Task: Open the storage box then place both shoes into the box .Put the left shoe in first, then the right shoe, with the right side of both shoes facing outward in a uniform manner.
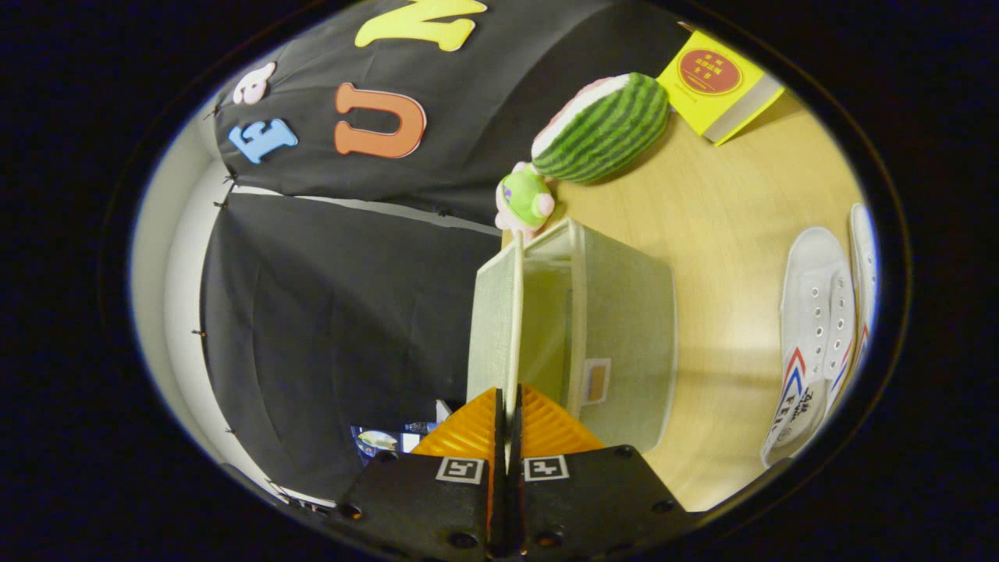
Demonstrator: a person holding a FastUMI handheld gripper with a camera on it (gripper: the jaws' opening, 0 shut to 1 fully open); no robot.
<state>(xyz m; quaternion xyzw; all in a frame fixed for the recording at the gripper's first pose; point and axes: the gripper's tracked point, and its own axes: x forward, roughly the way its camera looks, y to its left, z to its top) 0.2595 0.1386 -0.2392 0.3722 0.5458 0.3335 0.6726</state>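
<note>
The pale green fabric storage box (628,336) stands on the wooden table (726,203), just ahead of my fingers. Its lid (492,328) is swung up and stands nearly on edge, so the box's inside (546,312) shows beside it. My gripper (507,400) is shut on the lid's thin cream rim, which runs straight out from between the two fingers. Two white canvas shoes with red and blue stripes lie side by side on the table beyond the box's far side; the nearer shoe (815,336) shows its laces, while the other shoe (862,257) is partly cut off.
A watermelon plush (605,129) and a small green plush toy (524,199) sit by the booth wall behind the box. A yellow book (718,82) lies past the watermelon. Bare tabletop lies between the box and the shoes.
</note>
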